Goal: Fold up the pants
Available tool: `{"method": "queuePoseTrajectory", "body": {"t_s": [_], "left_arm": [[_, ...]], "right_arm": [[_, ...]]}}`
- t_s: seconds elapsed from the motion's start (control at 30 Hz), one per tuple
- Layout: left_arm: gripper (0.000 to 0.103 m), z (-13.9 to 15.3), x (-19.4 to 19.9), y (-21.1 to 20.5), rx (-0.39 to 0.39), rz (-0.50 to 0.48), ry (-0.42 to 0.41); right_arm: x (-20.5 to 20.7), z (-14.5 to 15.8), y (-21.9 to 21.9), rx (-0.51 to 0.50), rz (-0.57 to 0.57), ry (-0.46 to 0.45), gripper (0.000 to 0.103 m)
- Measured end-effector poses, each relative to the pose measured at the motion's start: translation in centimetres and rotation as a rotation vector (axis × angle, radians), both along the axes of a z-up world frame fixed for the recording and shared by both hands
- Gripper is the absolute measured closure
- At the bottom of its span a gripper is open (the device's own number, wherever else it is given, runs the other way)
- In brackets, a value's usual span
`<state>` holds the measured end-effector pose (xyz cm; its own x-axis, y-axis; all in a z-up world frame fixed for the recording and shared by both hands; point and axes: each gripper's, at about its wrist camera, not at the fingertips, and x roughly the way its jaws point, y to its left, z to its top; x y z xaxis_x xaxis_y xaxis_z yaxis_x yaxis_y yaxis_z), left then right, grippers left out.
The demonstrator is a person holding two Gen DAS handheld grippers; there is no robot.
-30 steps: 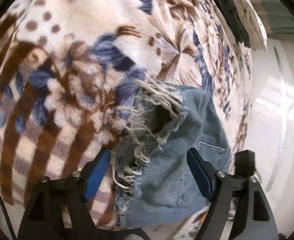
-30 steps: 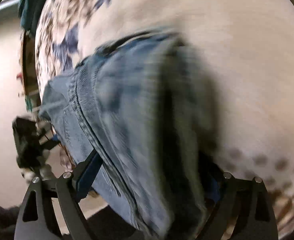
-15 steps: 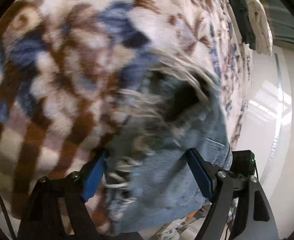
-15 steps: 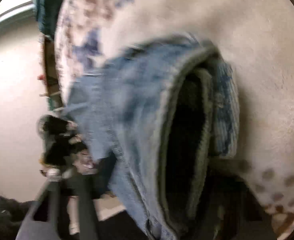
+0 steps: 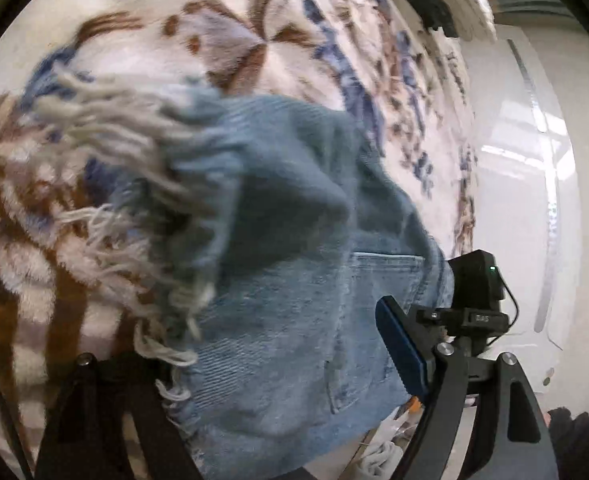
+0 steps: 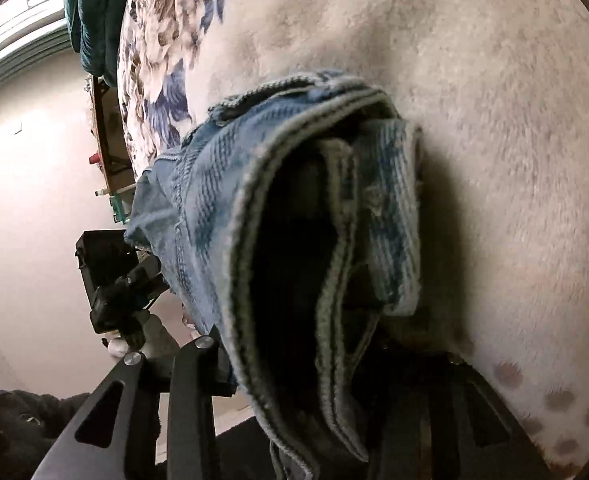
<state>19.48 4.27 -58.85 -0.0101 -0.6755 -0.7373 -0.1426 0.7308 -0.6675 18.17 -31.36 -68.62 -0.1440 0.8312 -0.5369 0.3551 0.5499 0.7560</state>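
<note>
Light blue denim shorts (image 5: 294, 312) with frayed white hems (image 5: 134, 160) lie on a fleece blanket (image 5: 142, 40). In the left wrist view the frayed leg end fills the gap of my left gripper (image 5: 278, 364); its jaws stand wide, the right blue pad (image 5: 402, 348) shows, the left pad is hidden under cloth. In the right wrist view the open waistband (image 6: 294, 260) sits between the fingers of my right gripper (image 6: 306, 392), which are shut on the waistband. The other gripper shows at the left of that view (image 6: 118, 280).
The blanket is white with brown and blue flower print (image 6: 158, 52). Dark teal cloth (image 6: 90, 12) hangs at the bed's far end. A white glossy wall or door (image 5: 534, 200) stands beyond the bed edge. A wooden frame with small items (image 6: 110, 160) lies past the edge.
The shorts have been drawn closer and lifted in both views. The frayed hem now covers my left gripper's left finger. The waistband has opened wide in front of the right camera.
</note>
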Motion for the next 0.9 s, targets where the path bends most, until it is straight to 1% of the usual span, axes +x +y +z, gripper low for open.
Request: {"method": "queuePoseTrajectory", "body": {"t_s": [0.07,0.13,0.2,0.23,0.3,0.37,0.43,0.47,0.57,0.6,0.67,0.73,0.77,0.8,0.83,0.9], "left_arm": [[0.024,0.2,0.3,-0.1,-0.019,-0.003,-0.014],[0.024,0.3,0.2,0.4,-0.071,0.013,-0.039],[0.024,0.1,0.0,1.1,-0.105,0.011,-0.050],[0.024,0.1,0.4,1.0,-0.110,0.018,-0.049],[0.023,0.3,0.3,1.2,-0.118,0.038,-0.045],[0.023,1.0,0.1,0.8,-0.091,0.026,-0.069],[0.024,2.1,-0.7,0.0,-0.042,-0.004,-0.114],[0.024,2.4,-1.2,-0.3,-0.030,-0.012,-0.125],[0.024,2.0,-2.3,-1.1,0.005,-0.034,-0.121],[0.024,1.9,-2.6,-1.6,0.002,-0.050,-0.125],[0.024,1.8,-3.0,-2.4,0.031,-0.075,-0.147],[0.024,1.4,-2.7,-2.7,0.109,-0.095,-0.175],[0.024,0.8,-2.2,-2.2,0.130,-0.078,-0.172],[0.024,0.2,-1.9,-1.6,0.126,-0.054,-0.160],[0.029,-0.8,-1.4,-0.7,0.132,-0.012,-0.123],[0.029,-2.2,-0.8,0.4,0.074,0.052,-0.060]], "right_arm": [[-0.1,-0.1,-0.2,-0.001,-0.003,-0.003,0.062],[-0.2,0.0,0.0,-0.002,-0.004,-0.006,0.062],[0.0,0.1,0.5,-0.003,-0.008,-0.003,0.062],[0.0,-0.2,1.3,-0.003,-0.009,-0.002,0.062],[0.0,-0.2,1.2,-0.005,-0.009,0.000,0.062],[-0.1,-0.1,1.0,-0.003,-0.011,0.002,0.062],[-0.1,-0.3,1.0,-0.002,-0.011,0.004,0.062],[0.1,-0.5,1.4,-0.004,-0.011,0.006,0.062],[0.0,-0.7,1.2,-0.008,-0.009,0.010,0.062],[-0.1,-0.9,1.0,-0.008,-0.012,0.014,0.062],[-0.2,-1.0,0.8,-0.009,-0.015,0.019,0.062],[-0.3,-1.1,0.6,-0.013,-0.018,0.028,0.062],[-0.2,-1.2,0.6,-0.016,-0.016,0.033,0.062],[-0.1,-1.2,0.6,-0.018,-0.012,0.035,0.062],[0.0,-1.1,0.7,-0.025,-0.003,0.037,0.062],[0.1,-1.1,0.8,-0.030,0.007,0.041,0.062]]}}
